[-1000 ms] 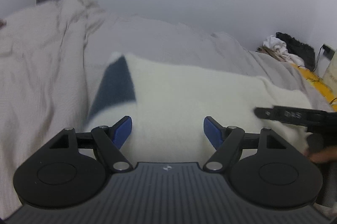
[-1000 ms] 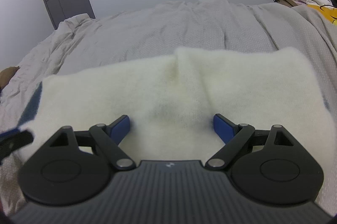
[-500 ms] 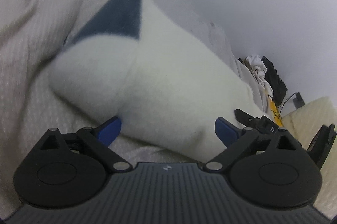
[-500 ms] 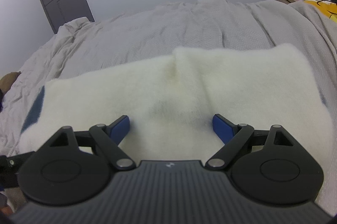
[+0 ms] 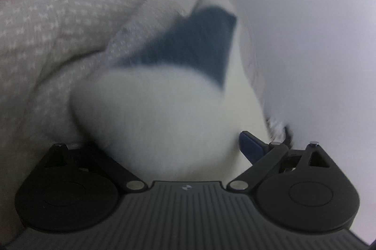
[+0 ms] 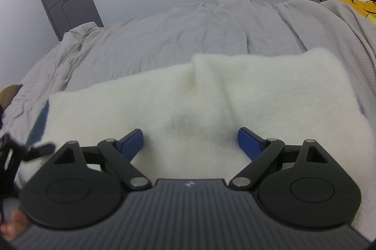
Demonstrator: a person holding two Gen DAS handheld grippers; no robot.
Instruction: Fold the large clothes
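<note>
A folded cream fleece garment [image 6: 211,95] lies flat on a grey bedspread [image 6: 188,31], its long axis running left to right across the right wrist view, with a dark blue patch [image 5: 195,45] at its left end. The right gripper [image 6: 190,142] hovers over its near edge, jaws wide and empty. The left gripper [image 5: 164,144], jaws just opened wide, straddles the rounded left end; whether the pads press it is unclear.

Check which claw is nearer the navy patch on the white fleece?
Left. The left claw is at the fleece end, right below the navy patch. The right claw sits mid-fleece, with the patch off at the far left edge.
</note>
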